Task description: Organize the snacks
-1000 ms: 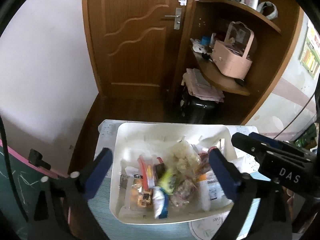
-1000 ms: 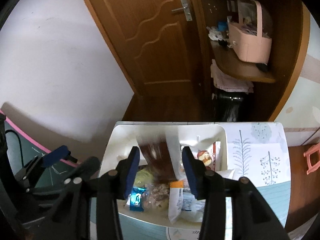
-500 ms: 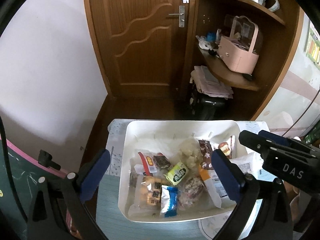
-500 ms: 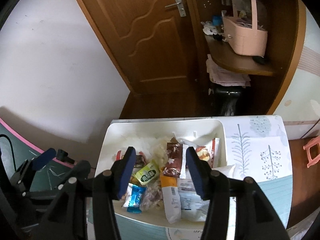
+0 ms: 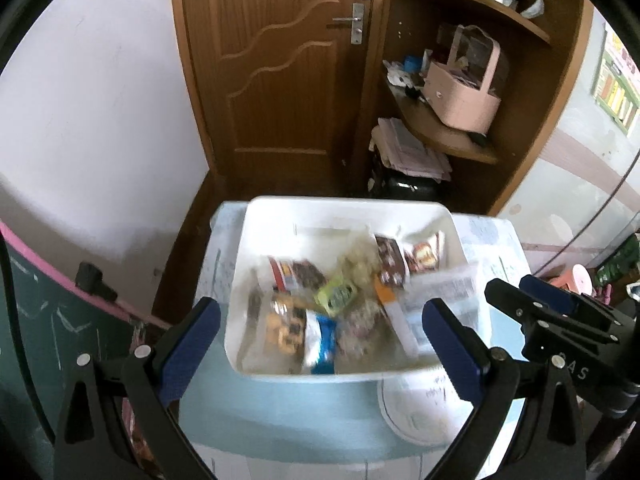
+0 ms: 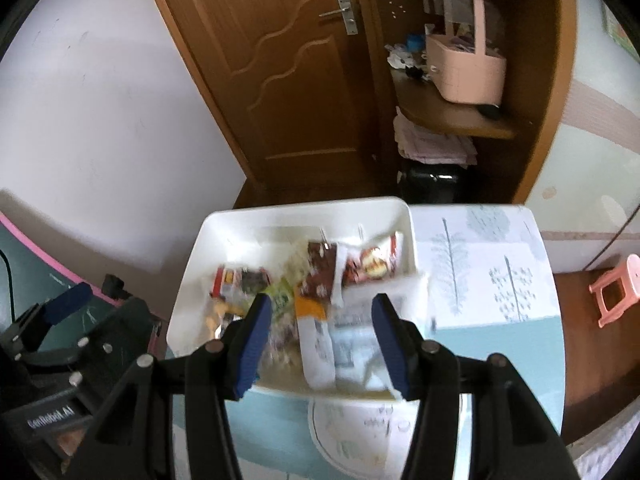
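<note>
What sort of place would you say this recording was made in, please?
Probably a room in a home: a wooden door, corner shelves holding a pink basket, and a small table bearing a snack tub.

You are seeing "GenRobot.AI" in pale letters on the black body of the left gripper (image 6: 52, 420), low at the left edge of the right wrist view. In the left wrist view, the letters "AS" are showing in white on the black body of the right gripper (image 5: 576, 372); whatever letter comes before them is lost in blur. The snack packets (image 5: 340, 304) in the white bin (image 5: 344, 212) are carrying print, but motion blur is keeping all of it unreadable in both views.
</note>
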Demonstrator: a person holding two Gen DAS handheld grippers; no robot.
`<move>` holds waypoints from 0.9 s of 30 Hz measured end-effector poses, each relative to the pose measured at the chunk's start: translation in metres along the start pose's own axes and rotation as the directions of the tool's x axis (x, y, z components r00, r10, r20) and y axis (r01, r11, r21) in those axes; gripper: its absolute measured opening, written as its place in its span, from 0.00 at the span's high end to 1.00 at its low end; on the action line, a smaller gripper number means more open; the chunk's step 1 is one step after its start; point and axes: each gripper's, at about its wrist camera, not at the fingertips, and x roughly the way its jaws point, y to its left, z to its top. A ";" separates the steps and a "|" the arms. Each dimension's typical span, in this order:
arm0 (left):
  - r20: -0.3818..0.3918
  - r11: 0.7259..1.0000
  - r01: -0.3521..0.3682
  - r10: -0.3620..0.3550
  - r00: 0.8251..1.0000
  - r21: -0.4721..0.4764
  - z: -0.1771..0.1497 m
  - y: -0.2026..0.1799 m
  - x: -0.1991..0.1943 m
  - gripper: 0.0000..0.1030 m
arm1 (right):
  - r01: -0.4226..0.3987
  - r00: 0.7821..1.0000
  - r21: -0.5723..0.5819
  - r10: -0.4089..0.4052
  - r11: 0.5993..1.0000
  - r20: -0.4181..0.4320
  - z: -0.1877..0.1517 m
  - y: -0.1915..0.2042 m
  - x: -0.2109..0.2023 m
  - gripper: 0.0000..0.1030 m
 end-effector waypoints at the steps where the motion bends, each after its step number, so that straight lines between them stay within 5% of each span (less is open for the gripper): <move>1: -0.008 1.000 0.006 -0.006 1.000 0.000 -0.006 -0.001 -0.003 0.02 | 0.003 1.000 0.003 -0.003 1.000 -0.001 -0.008 -0.002 -0.006 0.49; 15: -0.066 0.999 0.011 -0.014 0.998 -0.052 -0.101 -0.011 -0.076 0.02 | 0.011 0.999 0.038 -0.009 0.999 -0.047 -0.113 -0.018 -0.089 0.49; 27: -0.043 1.000 0.005 -0.006 0.999 -0.030 -0.146 -0.031 -0.134 0.02 | 0.017 0.999 -0.028 -0.018 0.999 -0.033 -0.159 -0.015 -0.148 0.49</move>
